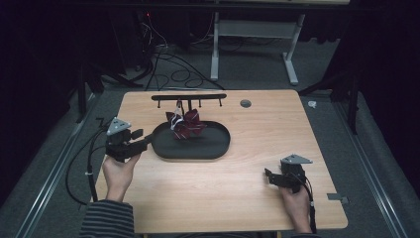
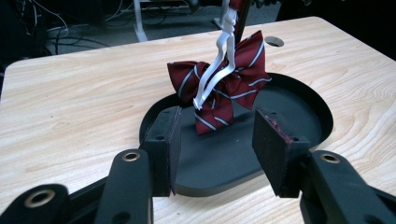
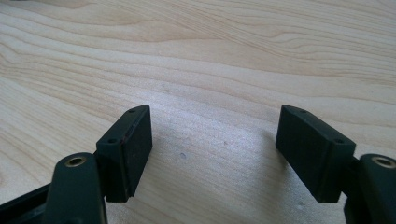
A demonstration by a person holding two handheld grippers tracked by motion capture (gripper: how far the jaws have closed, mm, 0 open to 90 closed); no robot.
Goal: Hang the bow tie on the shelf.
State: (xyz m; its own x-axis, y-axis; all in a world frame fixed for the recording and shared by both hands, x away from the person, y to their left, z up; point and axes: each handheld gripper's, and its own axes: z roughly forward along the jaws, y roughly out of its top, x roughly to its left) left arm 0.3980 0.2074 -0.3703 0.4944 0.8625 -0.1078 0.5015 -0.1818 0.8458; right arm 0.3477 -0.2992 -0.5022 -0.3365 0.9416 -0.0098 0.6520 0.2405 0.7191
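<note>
We hold our left claw (image 2: 217, 151) wide at the tray's (image 1: 218, 148) left rim, facing the hanging striped bow tie (image 2: 224, 88), seemingly to grasp it, while our right claw (image 3: 217, 154) rests wide on the near-right table (image 1: 237, 198).

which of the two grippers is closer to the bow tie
The left gripper: it sits at the rim of the black tray where the bow tie hangs, jaws open toward it. The right gripper rests far off over bare table.

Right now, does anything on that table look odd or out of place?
Only the striped bow tie: it dangles by a white strap from the black rack, its lower end in the black tray. No spills or damage.
</note>
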